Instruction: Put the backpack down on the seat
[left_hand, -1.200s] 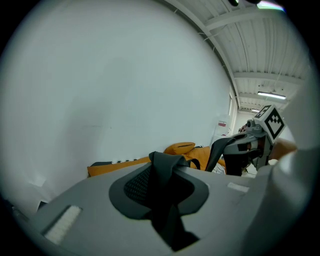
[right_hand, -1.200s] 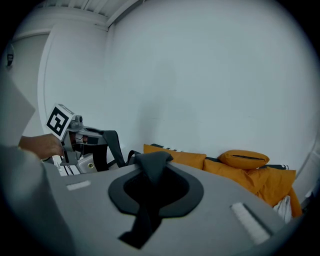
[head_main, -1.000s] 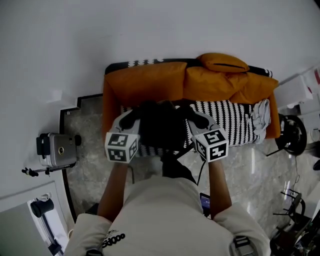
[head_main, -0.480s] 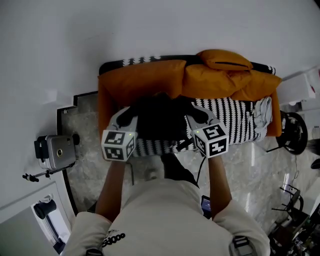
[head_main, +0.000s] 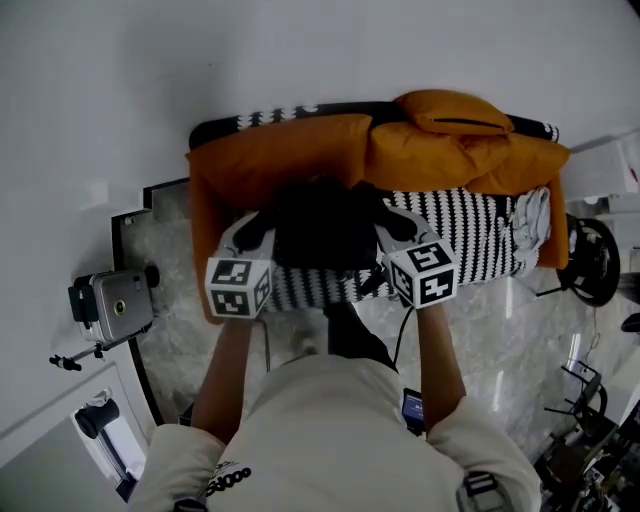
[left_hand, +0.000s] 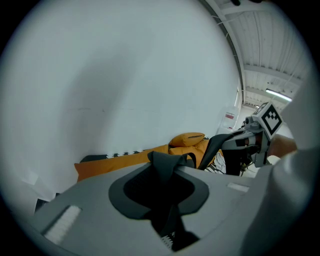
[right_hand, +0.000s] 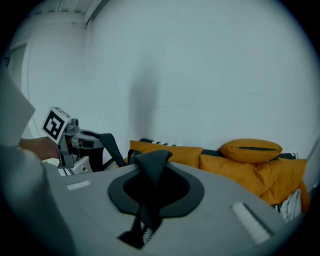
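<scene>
So the person has the black backpack (head_main: 318, 228) hanging between both hands, right over the left part of the striped seat (head_main: 465, 232) of an orange sofa (head_main: 275, 160). The left tongs (head_main: 258, 228) are pinched almost fully together on a dark strap (left_hand: 166, 161) of the bag, and the right tongs (head_main: 392, 226) are clamped just as tight on a second strap (right_hand: 151, 162), so each side has a bit of webbing squeezed between the pads. From above I honestly can't tell if the bottom of the bag is touching the seat or just hovering over it. The bag sits between the two marker cubes, close in front of the orange back cushions. A loose orange pillow (head_main: 450, 108) lies on top of the backrest toward the right, and a pale bundle of cloth (head_main: 532, 214) sits at the far right end of the seat, well apart from the bag. Off to the left, on the marble floor (head_main: 500, 335), stands a small silver camera (head_main: 110, 305) on a tripod.
</scene>
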